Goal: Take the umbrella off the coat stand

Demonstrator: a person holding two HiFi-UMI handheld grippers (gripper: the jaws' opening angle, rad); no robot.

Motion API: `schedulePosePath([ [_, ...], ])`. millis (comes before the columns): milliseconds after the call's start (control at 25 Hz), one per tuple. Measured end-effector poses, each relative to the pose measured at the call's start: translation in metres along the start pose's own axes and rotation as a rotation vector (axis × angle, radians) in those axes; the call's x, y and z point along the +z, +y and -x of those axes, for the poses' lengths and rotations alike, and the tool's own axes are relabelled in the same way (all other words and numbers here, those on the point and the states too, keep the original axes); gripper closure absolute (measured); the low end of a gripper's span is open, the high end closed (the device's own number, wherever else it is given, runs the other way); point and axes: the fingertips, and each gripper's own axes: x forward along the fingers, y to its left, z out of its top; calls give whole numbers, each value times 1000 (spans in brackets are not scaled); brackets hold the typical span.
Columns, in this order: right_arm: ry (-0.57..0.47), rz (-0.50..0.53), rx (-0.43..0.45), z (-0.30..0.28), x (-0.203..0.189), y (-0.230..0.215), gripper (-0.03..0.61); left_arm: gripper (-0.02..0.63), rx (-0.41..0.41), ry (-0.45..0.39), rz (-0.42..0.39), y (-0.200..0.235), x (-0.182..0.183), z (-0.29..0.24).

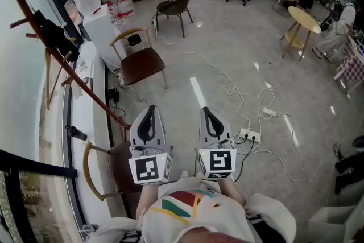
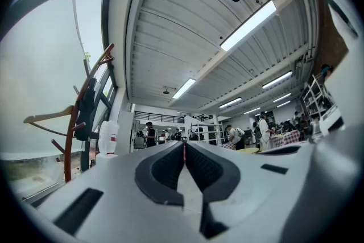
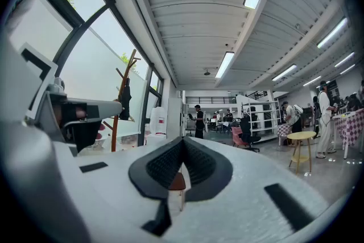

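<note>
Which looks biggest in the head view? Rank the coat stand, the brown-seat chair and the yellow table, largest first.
1. The coat stand, clearly the largest.
2. The chair.
3. The yellow table, the smallest. It stands farther from the camera, though, so its true size against the chair is unsure.

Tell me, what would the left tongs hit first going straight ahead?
Nothing close, as far as I can tell: the shut left tongs aim into open room, toward far-off people. The coat stand with the umbrella stands off to their left.

Black folded umbrella (image 1: 54, 37) — high on the red-brown coat stand (image 1: 85, 85)
</note>
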Motion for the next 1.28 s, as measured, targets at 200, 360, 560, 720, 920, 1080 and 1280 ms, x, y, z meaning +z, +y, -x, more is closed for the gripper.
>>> schedulePosePath([
  [200, 6, -7, 8, 1, -1, -3, 578, 603, 14, 7, 0, -2, 0, 1],
  [360, 9, -3, 12, 1, -3, -5, 578, 603, 18, 11, 2, -3, -2, 0],
  [560, 15, -15, 10, 4, -6, -10, 578, 603, 12, 20, 3, -10, -5, -1],
  [720, 2, -49, 22, 5, -4, -14, 578, 603, 10, 23, 4, -15, -5, -3],
  [920, -8, -61, 30, 7, -5, -22, 578, 603, 15, 21, 8, -21, -5, -6],
  [1080, -5, -48, 53, 12, -6, -31, 578, 603, 19, 21, 10, -34, -6, -9],
  [1280, -7, -52, 89, 19, -10, -47, 578, 603, 41, 16, 14, -50, -8, -12],
])
